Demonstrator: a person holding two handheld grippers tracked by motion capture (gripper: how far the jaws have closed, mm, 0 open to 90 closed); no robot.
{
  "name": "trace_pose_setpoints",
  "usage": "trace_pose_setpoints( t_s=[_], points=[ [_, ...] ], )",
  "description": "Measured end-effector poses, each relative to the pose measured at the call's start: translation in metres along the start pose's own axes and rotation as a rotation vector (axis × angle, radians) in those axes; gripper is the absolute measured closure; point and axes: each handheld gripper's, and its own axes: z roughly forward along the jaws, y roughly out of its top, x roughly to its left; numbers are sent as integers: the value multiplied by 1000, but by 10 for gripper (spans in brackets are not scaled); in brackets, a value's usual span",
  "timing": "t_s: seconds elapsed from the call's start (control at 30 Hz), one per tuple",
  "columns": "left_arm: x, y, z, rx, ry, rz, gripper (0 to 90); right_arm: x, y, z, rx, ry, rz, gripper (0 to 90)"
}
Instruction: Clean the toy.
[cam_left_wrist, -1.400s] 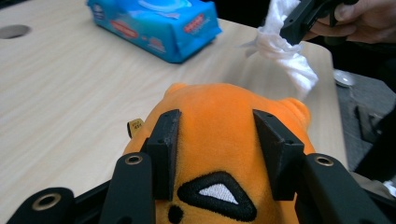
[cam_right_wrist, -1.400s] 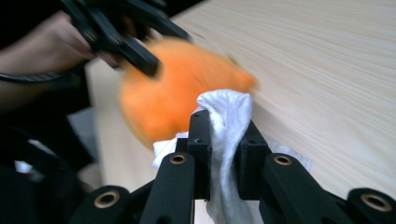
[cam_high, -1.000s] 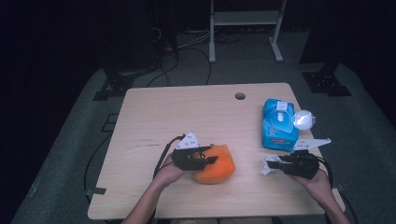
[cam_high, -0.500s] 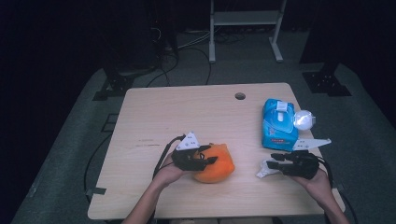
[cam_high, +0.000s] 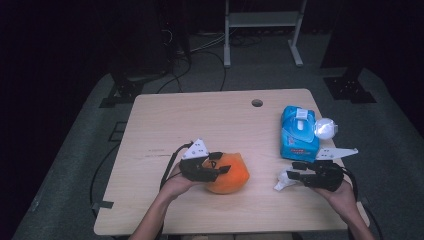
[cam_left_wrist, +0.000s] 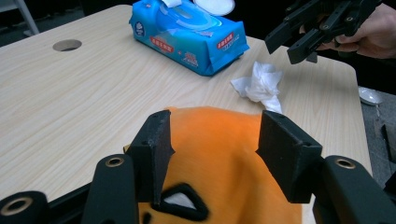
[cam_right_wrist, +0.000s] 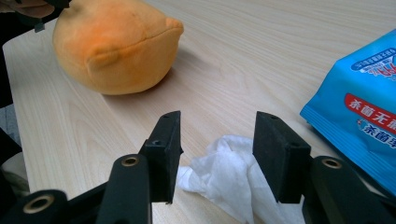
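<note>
An orange plush toy (cam_high: 234, 175) with a black-edged mark lies on the wooden table (cam_high: 200, 120) near the front. My left gripper (cam_high: 221, 163) reaches over it from the left. In the left gripper view its jaws (cam_left_wrist: 215, 128) have just been opening and stand either side of the plush (cam_left_wrist: 219, 158), loose around it. My right gripper (cam_high: 294, 170) hovers at the front right. Its jaws (cam_right_wrist: 217, 135) have also just been opening, and they stand apart over a crumpled white tissue (cam_right_wrist: 224, 172) that rests on the table.
A blue wipes pack (cam_high: 298, 134) lies behind the right gripper, with a white round object (cam_high: 325, 128) against its right side. A cable hole (cam_high: 257, 103) sits near the table's far edge. Dark floor and a metal stand (cam_high: 260, 20) lie beyond.
Both hands stay about where they were. The right jaws have spread wider over the tissue. The left jaws have eased a little apart on the plush.
</note>
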Motion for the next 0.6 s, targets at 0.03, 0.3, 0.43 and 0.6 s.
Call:
trace_pose_setpoints(
  t_s=[0.03, 0.3, 0.43, 0.6],
  points=[
    [1, -1, -1, 2, 1, -2, 430, 0, 0, 0, -1, 1, 0, 501],
    [8, -4, -9, 4, 28, -14, 398, -1, -1, 0, -3, 0, 5, 481],
    [10, -8, -11, 21, 39, -21, 379, -1, -1, 0, 0, -2, 6, 470],
    [10, -9, -15, 24, 48, -23, 370, 0, -1, 0, -2, -3, 6, 466]
  ],
)
